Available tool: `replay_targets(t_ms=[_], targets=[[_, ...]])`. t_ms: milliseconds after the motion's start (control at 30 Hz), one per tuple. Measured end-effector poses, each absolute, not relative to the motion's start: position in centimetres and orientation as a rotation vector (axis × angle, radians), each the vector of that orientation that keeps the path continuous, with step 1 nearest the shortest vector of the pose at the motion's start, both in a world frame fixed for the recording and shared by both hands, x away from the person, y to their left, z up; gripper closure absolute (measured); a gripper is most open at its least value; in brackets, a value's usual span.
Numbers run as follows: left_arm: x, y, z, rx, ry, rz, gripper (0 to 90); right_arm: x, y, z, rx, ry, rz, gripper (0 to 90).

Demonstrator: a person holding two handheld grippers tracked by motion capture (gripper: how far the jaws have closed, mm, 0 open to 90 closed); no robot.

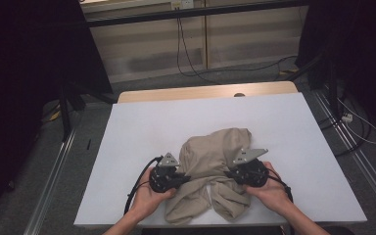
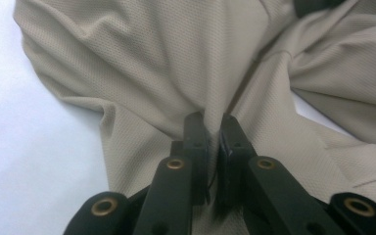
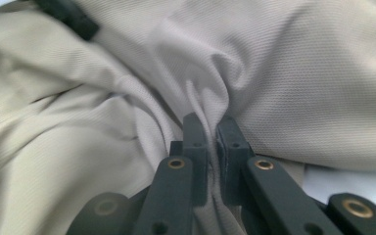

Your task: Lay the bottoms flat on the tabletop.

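Starting at the left of the white-topped counter (image 1: 142,127), the person's left hand (image 1: 149,196) brings the left claw (image 1: 182,178) in against the near-left flank of the crumpled beige knit garment (image 1: 215,156). In the left gripper view that left claw (image 2: 214,128) has its jaws drawn nearly together with a pinch of the beige cloth (image 2: 176,63) caught between them — gripping fabric, by the look of it, with ridges fanning up from the tips.

Moving to the middle: the garment lies in a heap on the near half of the counter, bunched and folded over itself, with two limp lobes drooping toward the near edge. It looks light, soft and thoroughly floppy; a fine mesh weave, not slippery. It should sag and drag wherever it is not held, so a hold on a single layer near a hem or seam would likely serve better than a fistful of the bulk.

Over on the right, the right hand (image 1: 274,193) presses the right claw (image 1: 230,173) into the near-right side. The right gripper view shows the right claw (image 3: 211,126) likewise closed on a gathered fold of the cloth (image 3: 298,73) — puckers run straight into the jaws. Two grips, set well apart across the heap.
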State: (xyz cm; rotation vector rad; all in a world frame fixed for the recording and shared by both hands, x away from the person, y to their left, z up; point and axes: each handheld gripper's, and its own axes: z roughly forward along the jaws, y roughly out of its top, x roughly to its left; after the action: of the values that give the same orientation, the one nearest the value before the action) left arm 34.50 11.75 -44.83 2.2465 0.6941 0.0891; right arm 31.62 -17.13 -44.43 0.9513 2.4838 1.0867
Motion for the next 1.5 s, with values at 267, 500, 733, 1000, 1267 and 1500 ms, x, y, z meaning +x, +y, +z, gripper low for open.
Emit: replay_targets(t_ms=[267,500,733,1000,1267,1500], targets=[[33.5,11.4,-44.6,2.235,0.668,0.04,83.8,27.7,-18.0,-44.4,0.928,2.54,1.119,85.3],[33.3,11.5,-43.7,2.197,0.659,0.002,83.0,28.0,-18.9,-42.8,0.955,2.458,1.209,62.3],[36.5,11.2,-41.1,2.031,0.745,0.138,60.3,32.6,-18.4,-41.1,0.989,2.308,1.234,56.3],[41.0,8.4,-43.2,2.111,0.776,0.291,32.3,34.5,-16.3,-44.7,0.999,2.437,1.14,68.2],[38.1,7.5,-44.6,2.269,0.619,0.175,83.2,30.9,-17.5,-44.8,0.929,2.492,1.144,78.5],[35.3,9.5,-44.7,2.276,0.617,0.068,88.4,30.2,-17.6,-44.7,0.936,2.502,1.161,76.0]])
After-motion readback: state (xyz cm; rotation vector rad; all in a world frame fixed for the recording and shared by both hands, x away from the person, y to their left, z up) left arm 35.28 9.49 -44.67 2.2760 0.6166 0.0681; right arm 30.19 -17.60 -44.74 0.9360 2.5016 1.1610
